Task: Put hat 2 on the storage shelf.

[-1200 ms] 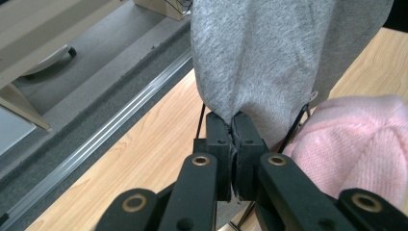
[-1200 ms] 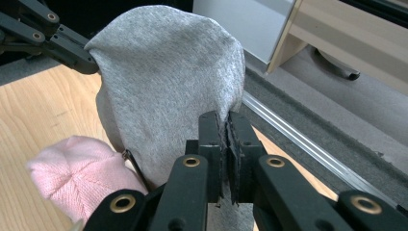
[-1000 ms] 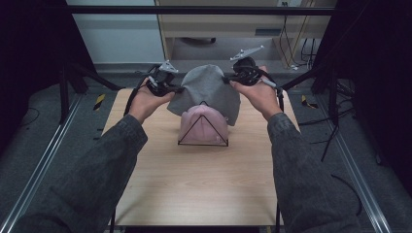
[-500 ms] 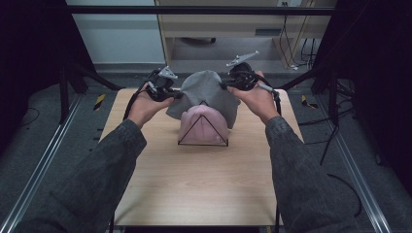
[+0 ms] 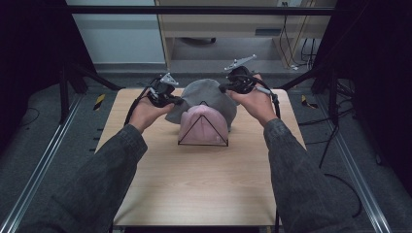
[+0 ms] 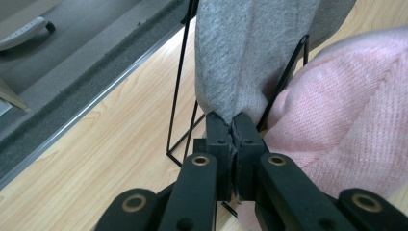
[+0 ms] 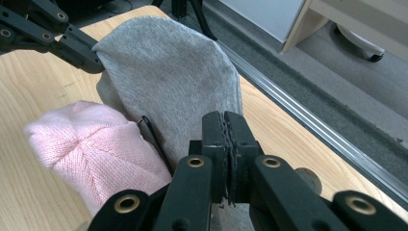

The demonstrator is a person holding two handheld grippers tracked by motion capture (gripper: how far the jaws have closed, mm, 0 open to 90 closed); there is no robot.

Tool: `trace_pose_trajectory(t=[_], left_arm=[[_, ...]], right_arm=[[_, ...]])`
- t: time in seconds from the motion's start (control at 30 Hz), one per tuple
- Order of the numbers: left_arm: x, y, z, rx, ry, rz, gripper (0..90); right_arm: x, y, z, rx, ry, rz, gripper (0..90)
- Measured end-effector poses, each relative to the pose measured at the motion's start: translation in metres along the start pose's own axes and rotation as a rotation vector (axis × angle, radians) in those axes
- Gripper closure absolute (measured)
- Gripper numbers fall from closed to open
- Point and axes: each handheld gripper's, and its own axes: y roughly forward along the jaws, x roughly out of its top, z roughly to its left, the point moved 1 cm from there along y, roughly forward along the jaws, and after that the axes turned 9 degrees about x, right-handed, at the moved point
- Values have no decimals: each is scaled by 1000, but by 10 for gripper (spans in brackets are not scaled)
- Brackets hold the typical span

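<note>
The top hat (image 5: 206, 94) is grey and fuzzy, with tiny dark specks. The hat (image 5: 203, 126) under it is pink, with small knit loops and lines that meet at its top. The thin wire rack (image 5: 202, 130) is black. The table (image 5: 194, 179) is light wood with faint streaks. Both grippers, left (image 5: 165, 92) and right (image 5: 240, 80), are black, with grey plates on top and brass-coloured rings on the jaw arms. The sleeves (image 5: 97, 179) are dark grey and speckled. The floor (image 5: 43, 126) is grey.
</note>
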Motion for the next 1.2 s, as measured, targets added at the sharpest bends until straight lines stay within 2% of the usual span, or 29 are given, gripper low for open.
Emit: trace_pose_trajectory(t=[0.37, 0.43, 0.73, 1.2], left_arm=[[-11, 7, 2, -2, -24, 22, 878], [-14, 9, 3, -5, -23, 39, 878], [-27, 17, 6, -2, -41, 67, 878], [-31, 20, 2, -15, -45, 80, 875]], right_arm=[[-2, 1, -2, -4, 8, 8, 886], [-2, 0, -3, -5, 11, 5, 885], [-12, 0, -7, -11, 42, 9, 878], [-25, -3, -10, -12, 72, 17, 870]])
